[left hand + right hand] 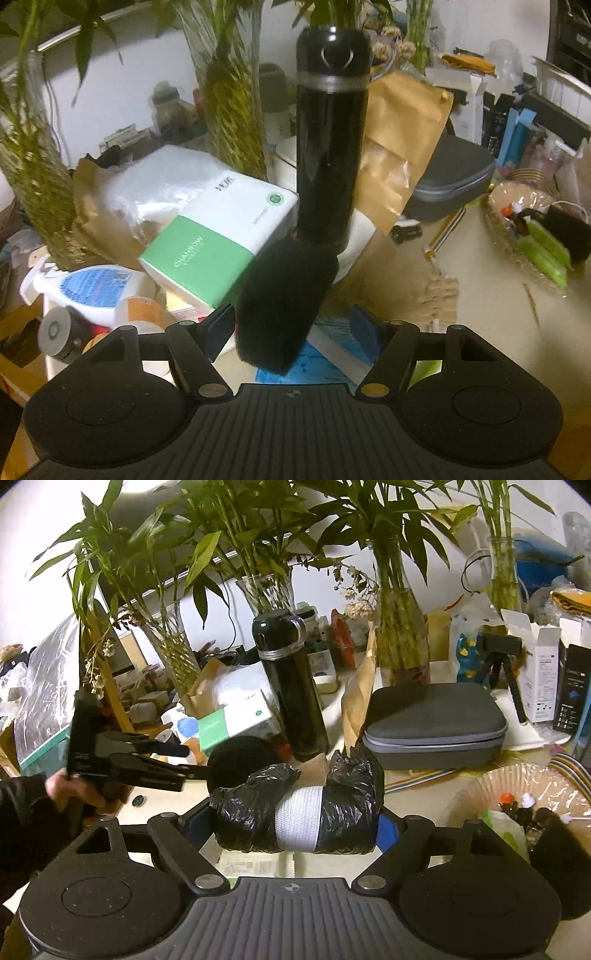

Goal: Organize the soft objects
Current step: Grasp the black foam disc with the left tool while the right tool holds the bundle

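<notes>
The black flask [330,136] stands upright in the middle of the cluttered worktop [476,310] and serves as landmark. In the left wrist view a black fuzzy roll [286,306] lies in front of the flask's foot, leaning against it, between the fingers of the left hand-held gripper [293,328]; the jaws are spread and the blue pads do not visibly press on it. Left of the flask sits a green-and-white box [218,243], with a white spray bottle [88,288] nearer still on that side. Behind the flask a brown paper bag [399,147] stands; right of it a grey zip case [450,181], and farther right a basket [532,236] of small items. Glass vases with bamboo [236,99] crowd the rear.

In the right wrist view the right hand-held gripper [295,823] clamps a black plastic bundle [295,808] wrapped with a white band, in front of the flask [291,686], pads against both its ends. The left hand-held gripper [199,764], held by a hand [70,790], reaches in from the left to the fuzzy roll [243,757] just behind the bundle.
</notes>
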